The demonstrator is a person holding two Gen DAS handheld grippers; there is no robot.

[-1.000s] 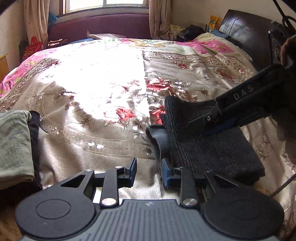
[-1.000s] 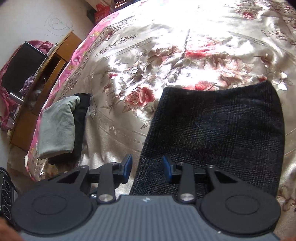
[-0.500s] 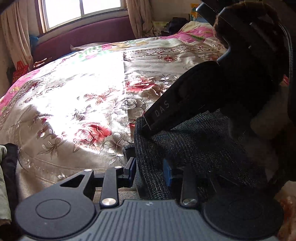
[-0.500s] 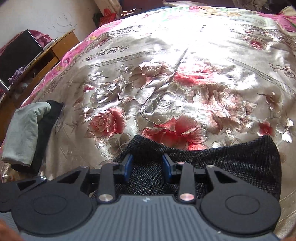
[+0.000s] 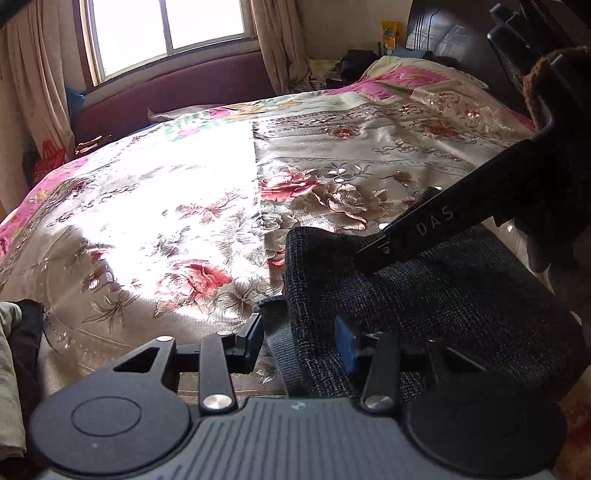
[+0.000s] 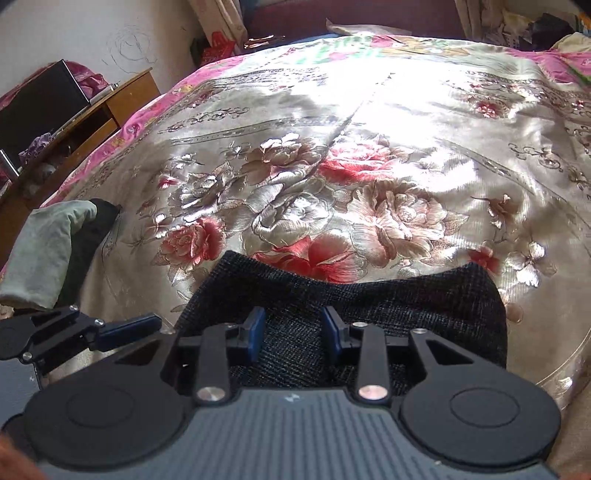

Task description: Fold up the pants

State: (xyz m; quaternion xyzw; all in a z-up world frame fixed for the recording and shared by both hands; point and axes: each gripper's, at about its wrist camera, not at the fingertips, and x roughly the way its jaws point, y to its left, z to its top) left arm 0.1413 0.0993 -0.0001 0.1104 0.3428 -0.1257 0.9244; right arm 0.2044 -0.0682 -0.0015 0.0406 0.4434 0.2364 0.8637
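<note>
The dark grey woven pants point(image 5: 424, 291) lie folded into a thick rectangle on the floral bedspread point(image 5: 177, 206), near its front edge. My left gripper point(image 5: 299, 341) is open, its jaws straddling the near left edge of the pants. My right gripper point(image 6: 291, 332) is open and rests low on top of the folded pants point(image 6: 369, 299), fabric between its fingers. In the left wrist view the right gripper point(image 5: 373, 258) presses down on the pants' far left part. The left gripper's fingers point(image 6: 125, 328) show at the left of the right wrist view.
A pile of folded clothes, pale green on black point(image 6: 48, 251), lies at the bed's front left corner. A wooden desk point(image 6: 85, 122) stands beyond it. A dark headboard point(image 5: 454, 40) and clutter are at the bed's far right, a window point(image 5: 166, 29) behind.
The right gripper came down from above onto the folded pants. The left gripper moved in so its jaws straddle the pants' left edge, and they stand wider than a second ago.
</note>
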